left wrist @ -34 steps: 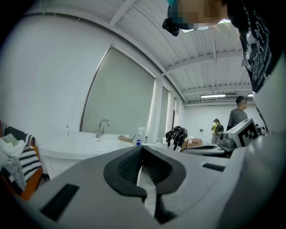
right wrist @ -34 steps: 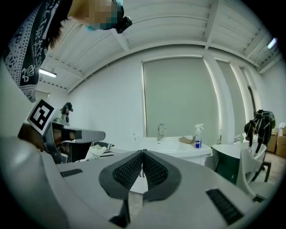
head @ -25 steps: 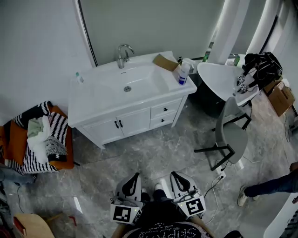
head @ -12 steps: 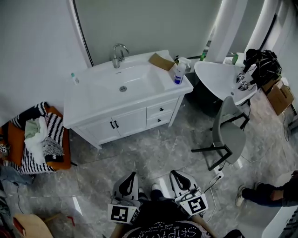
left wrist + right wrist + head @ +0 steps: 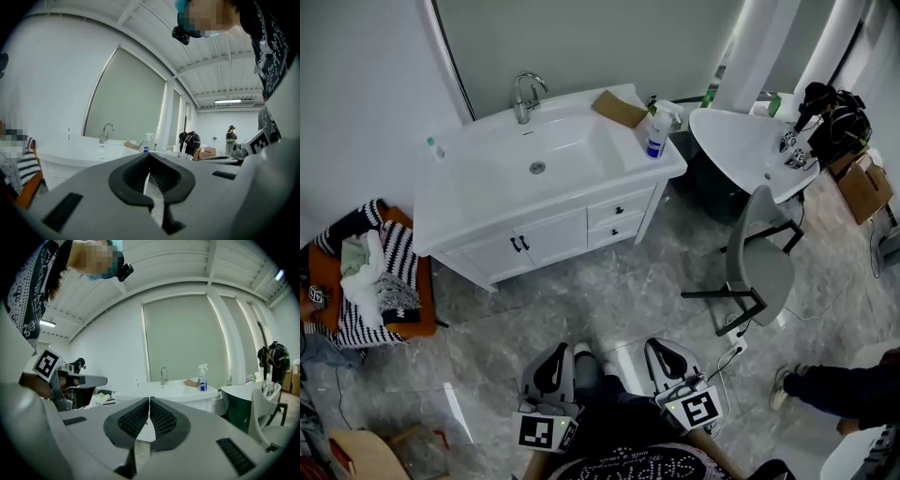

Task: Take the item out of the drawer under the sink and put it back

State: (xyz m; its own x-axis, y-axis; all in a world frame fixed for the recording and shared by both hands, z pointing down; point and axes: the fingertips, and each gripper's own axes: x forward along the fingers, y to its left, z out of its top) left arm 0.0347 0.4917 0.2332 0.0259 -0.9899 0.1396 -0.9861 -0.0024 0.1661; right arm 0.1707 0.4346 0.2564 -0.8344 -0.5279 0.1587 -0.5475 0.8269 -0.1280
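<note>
At 6 o'clock in the head view, nearest the person, the left gripper (image 5: 557, 354) and right gripper (image 5: 666, 349) sit side by side, apart from each other, pointing up toward 12 o'clock. Each gripper view shows its ridged pads pressed together with nothing between them, so both are closed and empty. A grey marbled floor (image 5: 609, 300) lies between them and everything else.

A grey chair (image 5: 755, 267) stands at 2 o'clock, and a person's leg and shoe (image 5: 825, 386) show at 4 o'clock. At 9 o'clock an orange seat (image 5: 422, 300) holds striped cloth (image 5: 366, 323).

The white vanity (image 5: 487, 255) stands well apart from the grippers at 11 o'clock. Two doors (image 5: 517, 246) are on its left half. The two drawers (image 5: 620, 221) under the sink are stacked on its right half, both shut, so the item inside cannot be seen.

On top are the basin (image 5: 539, 155), and behind it the faucet (image 5: 523, 96). A spray bottle (image 5: 655, 131) and a flat piece of cardboard (image 5: 619, 109) rest on the right end.

Farther off at 1 o'clock are a white oval table (image 5: 741, 150), a black bag (image 5: 834, 117) and a cardboard box (image 5: 862, 183).
</note>
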